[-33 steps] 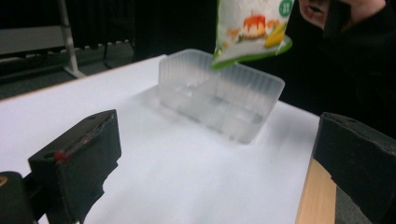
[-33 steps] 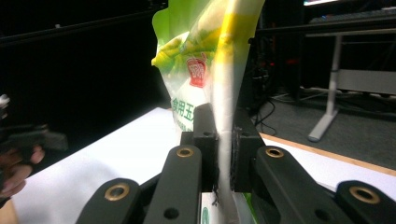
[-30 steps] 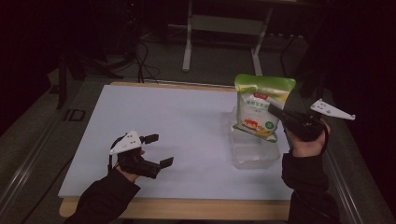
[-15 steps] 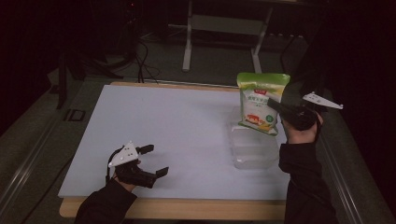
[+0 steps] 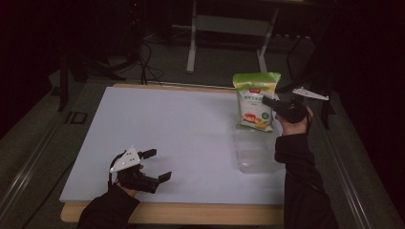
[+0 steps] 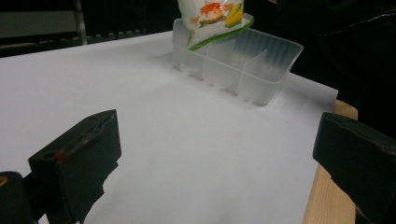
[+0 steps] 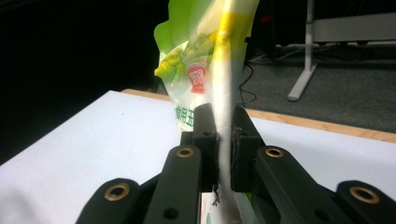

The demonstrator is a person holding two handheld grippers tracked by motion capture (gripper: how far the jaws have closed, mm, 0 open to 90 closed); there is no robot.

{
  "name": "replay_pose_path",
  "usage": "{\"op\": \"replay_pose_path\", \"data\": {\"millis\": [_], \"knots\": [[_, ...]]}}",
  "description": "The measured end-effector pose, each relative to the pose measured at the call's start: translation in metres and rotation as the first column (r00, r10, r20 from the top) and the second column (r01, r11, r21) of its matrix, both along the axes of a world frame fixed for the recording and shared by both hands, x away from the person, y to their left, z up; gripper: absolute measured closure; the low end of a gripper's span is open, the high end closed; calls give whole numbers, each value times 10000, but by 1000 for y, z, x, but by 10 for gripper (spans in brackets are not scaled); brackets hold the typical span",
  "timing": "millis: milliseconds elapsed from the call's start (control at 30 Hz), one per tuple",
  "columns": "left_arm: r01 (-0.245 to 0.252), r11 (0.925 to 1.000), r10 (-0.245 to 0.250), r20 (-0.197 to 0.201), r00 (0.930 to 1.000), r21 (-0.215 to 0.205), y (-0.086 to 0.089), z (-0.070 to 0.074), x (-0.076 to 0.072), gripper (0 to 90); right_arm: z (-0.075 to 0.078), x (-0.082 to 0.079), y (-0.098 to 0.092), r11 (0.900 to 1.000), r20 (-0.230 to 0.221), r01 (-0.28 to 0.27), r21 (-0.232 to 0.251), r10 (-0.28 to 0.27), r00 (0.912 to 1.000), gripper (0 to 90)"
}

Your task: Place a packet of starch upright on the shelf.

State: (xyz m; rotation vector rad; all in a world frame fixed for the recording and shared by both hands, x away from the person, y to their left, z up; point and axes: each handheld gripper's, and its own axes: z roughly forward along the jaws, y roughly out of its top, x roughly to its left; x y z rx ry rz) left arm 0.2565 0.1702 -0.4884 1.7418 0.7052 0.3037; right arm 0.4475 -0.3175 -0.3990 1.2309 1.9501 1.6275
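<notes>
Well, a white table (image 5: 181,129) first, broad and pale with a wooden front edge, set in a dark room. Next down in size, a clear plastic container (image 5: 255,152) with dividers inside, resting near the table's right side. Hanging just over its far end, a green and white snack bag (image 5: 254,101), upright, lower edge dipping toward the rim (touching or not, cannot tell). Pinched tight on the bag's side edge, the right gripper (image 7: 223,122). Resting low near the front left corner, the left gripper (image 5: 157,165), jaws spread wide, holding nothing
</notes>
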Motion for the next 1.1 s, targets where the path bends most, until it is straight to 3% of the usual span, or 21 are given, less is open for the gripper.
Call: {"op": "replay_pose_path", "data": {"millis": [367,533,633,733,967,1100], "knots": [[95,9999,-95,-29,10000,-60,-2,-1,1,15,-22,23,-1,9994,-700,-351,31,353,9969,843],[144,9999,-144,-56,9999,-44,-2,-2,1,15,-25,25,2,9978,-784,-578,-313,552,9954,842],[146,9999,-147,-98,9998,-50,-2,-3,1,15,-25,26,0,9981,-1019,-584,-191,562,9932,841],[178,9998,-178,-65,9998,-18,-3,-3,1,15,-25,24,-2,9965,-1132,-590,-588,520,9922,839],[232,9997,-232,-7,9997,19,-3,-2,0,15,-27,19,-10,9972,-1314,-516,-537,442,9903,838],[212,9998,-212,-12,9998,-13,-2,-1,0,15,-31,22,-14,9951,-1296,-560,-820,451,9905,826]]}}
